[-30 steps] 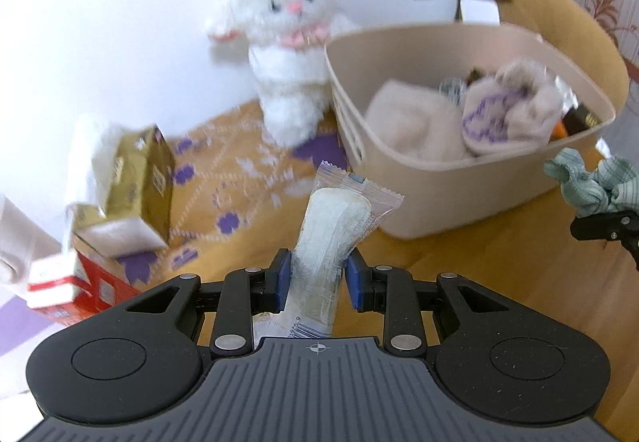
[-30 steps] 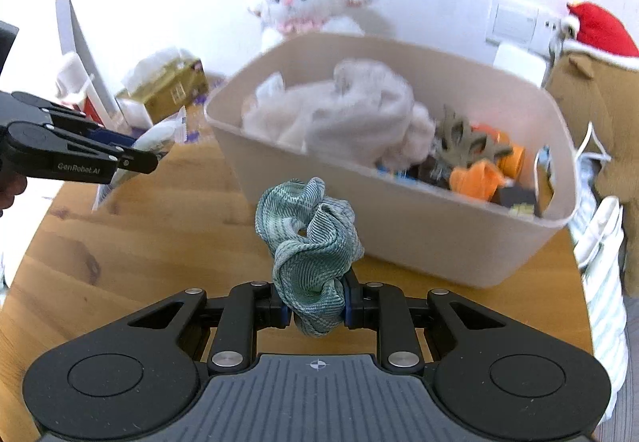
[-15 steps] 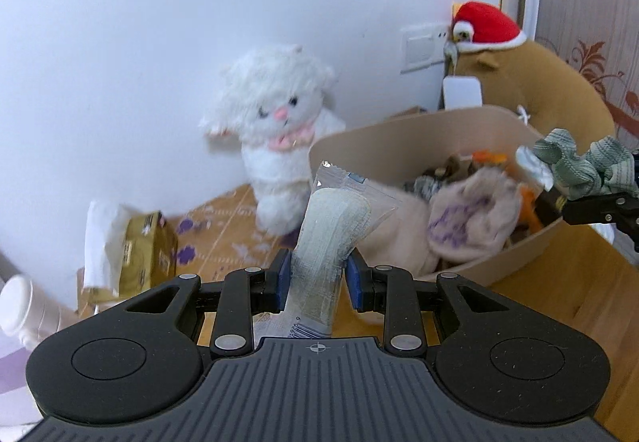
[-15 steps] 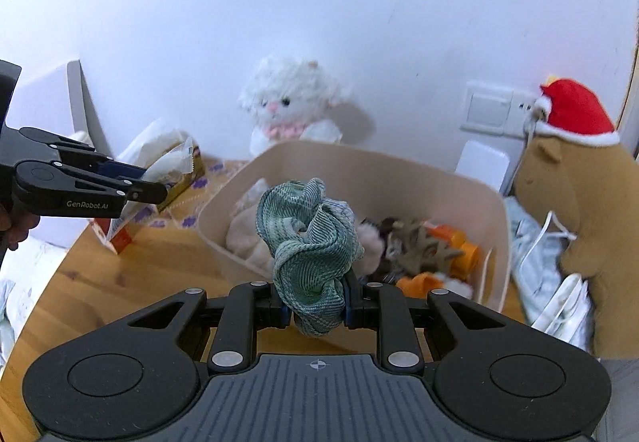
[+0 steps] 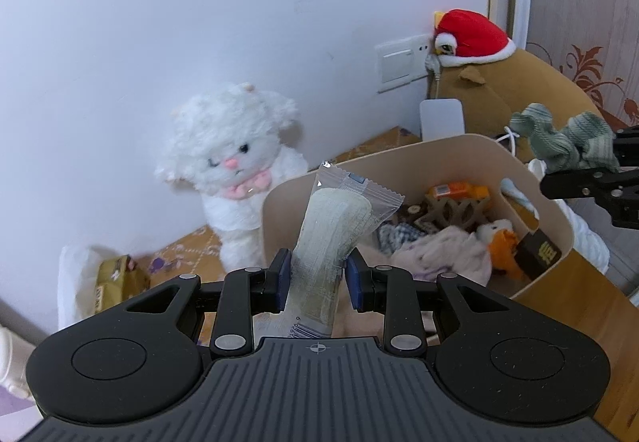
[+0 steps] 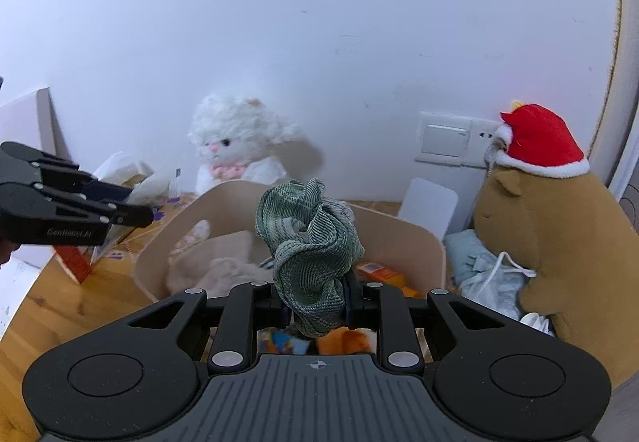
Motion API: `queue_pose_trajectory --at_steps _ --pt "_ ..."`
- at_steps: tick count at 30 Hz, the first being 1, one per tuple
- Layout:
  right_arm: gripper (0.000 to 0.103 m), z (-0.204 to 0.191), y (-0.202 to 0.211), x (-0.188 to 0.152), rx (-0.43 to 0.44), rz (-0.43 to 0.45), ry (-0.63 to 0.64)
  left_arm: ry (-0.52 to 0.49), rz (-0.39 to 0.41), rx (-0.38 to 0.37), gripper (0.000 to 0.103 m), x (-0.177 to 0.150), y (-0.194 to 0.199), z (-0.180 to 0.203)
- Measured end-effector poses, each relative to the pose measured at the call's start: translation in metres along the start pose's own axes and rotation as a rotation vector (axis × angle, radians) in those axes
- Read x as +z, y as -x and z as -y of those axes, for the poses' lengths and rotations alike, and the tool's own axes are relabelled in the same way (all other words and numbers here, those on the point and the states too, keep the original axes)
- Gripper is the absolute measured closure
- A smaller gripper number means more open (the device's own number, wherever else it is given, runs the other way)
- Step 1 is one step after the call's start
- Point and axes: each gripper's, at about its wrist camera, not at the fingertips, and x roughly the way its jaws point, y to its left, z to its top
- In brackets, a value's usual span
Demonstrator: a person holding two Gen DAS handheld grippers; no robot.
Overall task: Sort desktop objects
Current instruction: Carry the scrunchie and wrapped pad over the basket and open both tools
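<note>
The left tongs (image 5: 315,278) grip a wrapped snack (image 5: 333,238); the right tongs (image 6: 315,302) grip a green scrunchie (image 6: 309,246); the beige bin (image 6: 399,232) is below them, a white plush lamb (image 5: 235,170) behind it on the tabletop (image 6: 76,302).

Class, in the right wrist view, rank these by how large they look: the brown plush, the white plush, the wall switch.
1. Brown plush, though it sits nearer the camera.
2. White plush.
3. Wall switch.
</note>
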Motion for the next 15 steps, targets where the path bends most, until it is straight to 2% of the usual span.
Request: queue_pose_trajectory --at_steps 5,15 --pt "0.082 0.020 -0.010 0.001 0.006 -0.010 -0.045 -0.002 -0.016 -0.003 0.074 0.011 -0.019 0.013" --pt "0.082 0.040 -0.041 0.002 0.052 -0.061 -0.024 0.017 -0.093 0.016 0.074 0.015 -0.059 0.033"
